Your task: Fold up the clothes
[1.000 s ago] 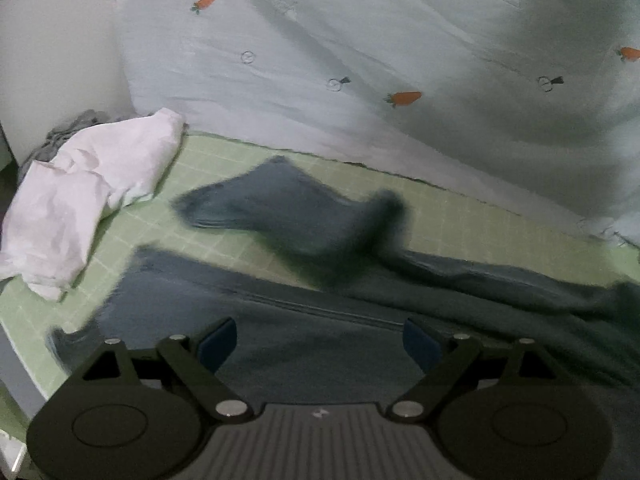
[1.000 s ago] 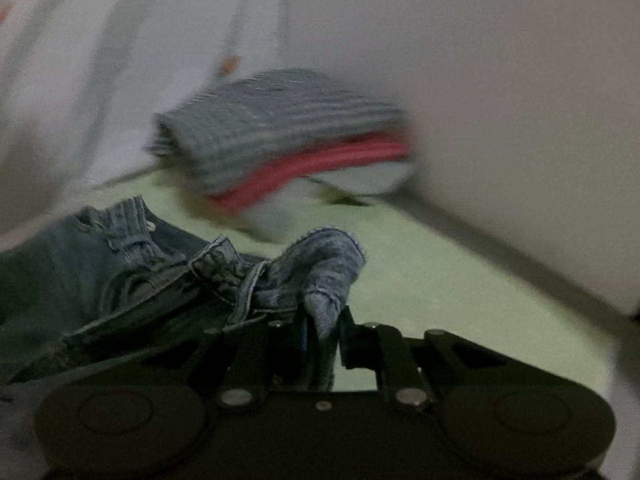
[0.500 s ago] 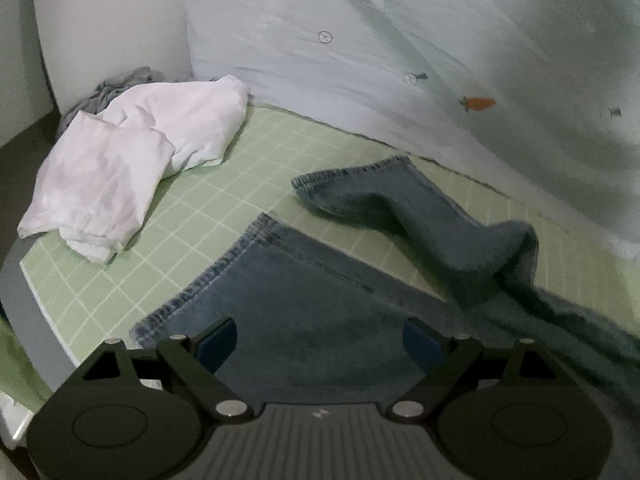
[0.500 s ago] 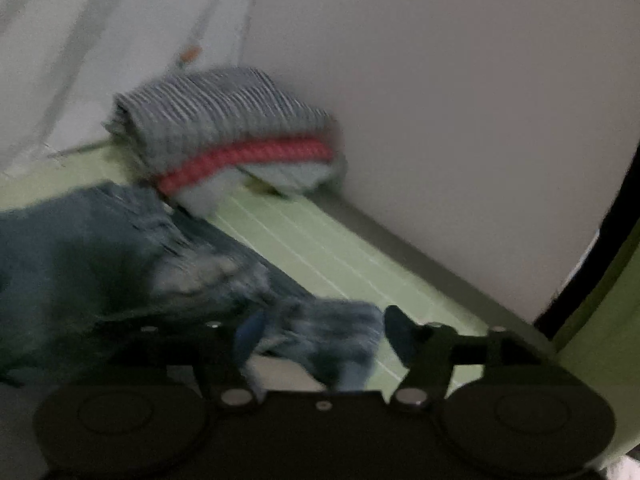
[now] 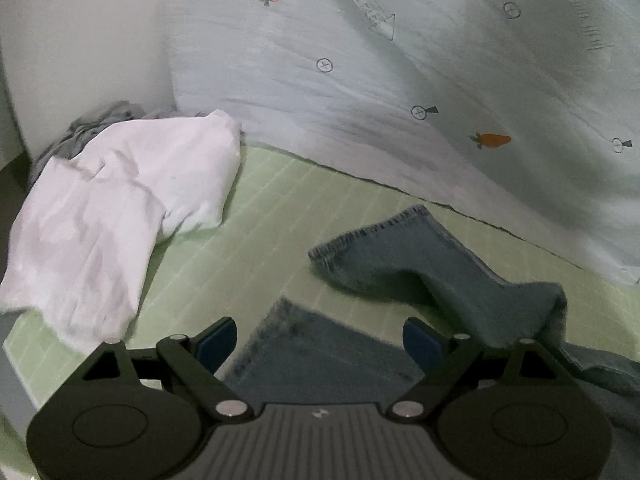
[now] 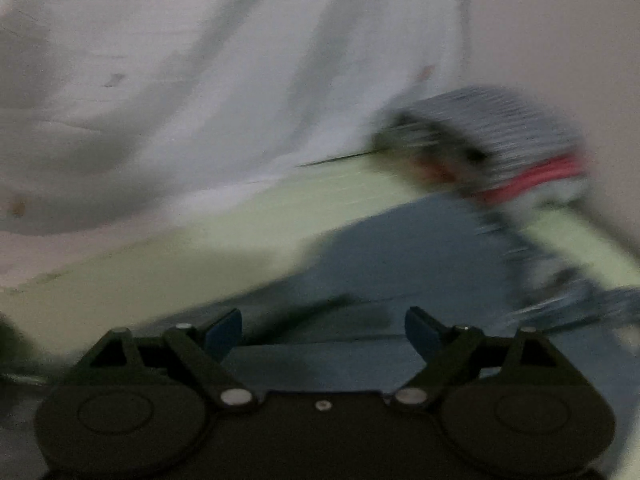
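Observation:
Blue jeans [image 5: 400,268] lie on the green checked mat [image 5: 248,248]. One leg hem curls up at the middle; the other leg runs flat under my left gripper [image 5: 320,340], which stands open above that hem with nothing between its fingers. In the blurred right wrist view the jeans [image 6: 400,248] spread flat ahead, waistband at the right. My right gripper [image 6: 323,330] hovers over them, its jaws opening, nothing between them.
A crumpled white garment [image 5: 120,208] lies at the mat's left, grey cloth [image 5: 92,128] behind it. A pale quilt with carrot prints [image 5: 400,80] rises along the back. A folded stack, striped grey on red [image 6: 500,140], sits by the wall.
My right gripper let go of the jeans' waistband, opened wide and swung left. My left gripper slid left along the jeans leg toward its hem; the white garment came nearer.

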The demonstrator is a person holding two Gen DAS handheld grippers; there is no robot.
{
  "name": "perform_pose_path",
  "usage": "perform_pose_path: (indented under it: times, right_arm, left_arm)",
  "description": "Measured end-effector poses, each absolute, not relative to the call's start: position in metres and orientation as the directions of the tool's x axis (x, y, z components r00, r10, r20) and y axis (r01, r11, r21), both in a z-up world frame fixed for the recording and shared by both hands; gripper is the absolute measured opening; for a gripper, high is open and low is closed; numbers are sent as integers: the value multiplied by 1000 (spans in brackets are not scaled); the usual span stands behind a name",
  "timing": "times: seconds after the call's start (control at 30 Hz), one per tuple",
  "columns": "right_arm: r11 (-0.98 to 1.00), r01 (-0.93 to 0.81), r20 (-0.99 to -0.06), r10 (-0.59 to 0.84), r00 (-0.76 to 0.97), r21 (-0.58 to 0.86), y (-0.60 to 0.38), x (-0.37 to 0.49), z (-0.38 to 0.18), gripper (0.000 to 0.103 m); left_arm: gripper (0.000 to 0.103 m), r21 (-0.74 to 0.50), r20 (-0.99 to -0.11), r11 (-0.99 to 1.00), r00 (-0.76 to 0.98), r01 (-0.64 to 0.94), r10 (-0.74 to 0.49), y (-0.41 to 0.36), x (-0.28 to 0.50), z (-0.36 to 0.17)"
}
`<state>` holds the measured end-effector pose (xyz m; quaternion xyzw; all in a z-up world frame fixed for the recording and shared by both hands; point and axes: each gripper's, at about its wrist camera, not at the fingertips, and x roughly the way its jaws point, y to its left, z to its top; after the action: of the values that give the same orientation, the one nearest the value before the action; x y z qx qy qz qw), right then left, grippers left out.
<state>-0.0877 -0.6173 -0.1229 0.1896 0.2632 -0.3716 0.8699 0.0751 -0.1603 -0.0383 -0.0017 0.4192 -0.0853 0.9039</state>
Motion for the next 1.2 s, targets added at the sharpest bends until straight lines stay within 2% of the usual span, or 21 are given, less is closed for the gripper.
perform_pose_path:
  times: [0.13,0.2,0.3,0.4,0.53,0.7,0.87,1.0,1.07,1.1,1.13,1.17,1.2]
  right_arm:
    - [613,734,-622,-460,634,295,-608,-46,-135,88]
    - [560,770,-661,-457,594,305,-608,-27,-144,87]
    - [456,859,-728,-504,465,233,-605,-5,-155,86]
    - [420,883,-745,-516,423,210,-603,5,-157,86]
    - [362,928,-763,-577,292,81,-601,12,-159,86]
    - [277,959,-791,-573,213,57,-604,16,-165,88]
    - [235,972,-813,-560,162,32,-605,23,-168,88]
    - [194,981,-809,-574,126,15,-603,22,-162,89]
    - [218,975,-805,-571,164,44,-603,21,-163,82]
    - [235,970,-801,-570,185,57,-603,21,-162,70]
    - [252,965,-797,-568,206,70,-603,20,-162,54]
    - [262,961,-794,-565,225,86,-603,20,-162,44]
    - [270,957,-791,-561,244,104,-604,20,-161,29]
  left_arm:
    - [90,-76,-764,974,615,213,-194,-161,119,-47]
    - [90,-67,-770,970,606,235,-200,-165,142,-54]
    - [90,-68,-780,960,585,271,-221,-174,181,-65]
    - [90,-72,-792,942,556,327,-254,-189,214,-78]
    - [91,-69,-803,910,519,408,-293,-216,254,-101]
    - [90,-106,-808,861,461,497,-366,-250,285,-128]
    - [91,-33,-811,827,469,561,-350,-278,293,-149]
    - [90,-84,-825,818,420,569,-378,-284,298,-161]
    - [88,-104,-821,813,412,572,-395,-285,295,-162]
    - [86,-112,-817,811,411,574,-404,-285,294,-163]
    - [77,-110,-812,819,424,563,-401,-285,291,-163]
    - [56,-102,-805,834,447,543,-390,-285,289,-162]
    - [44,-86,-802,845,467,528,-373,-286,287,-161]
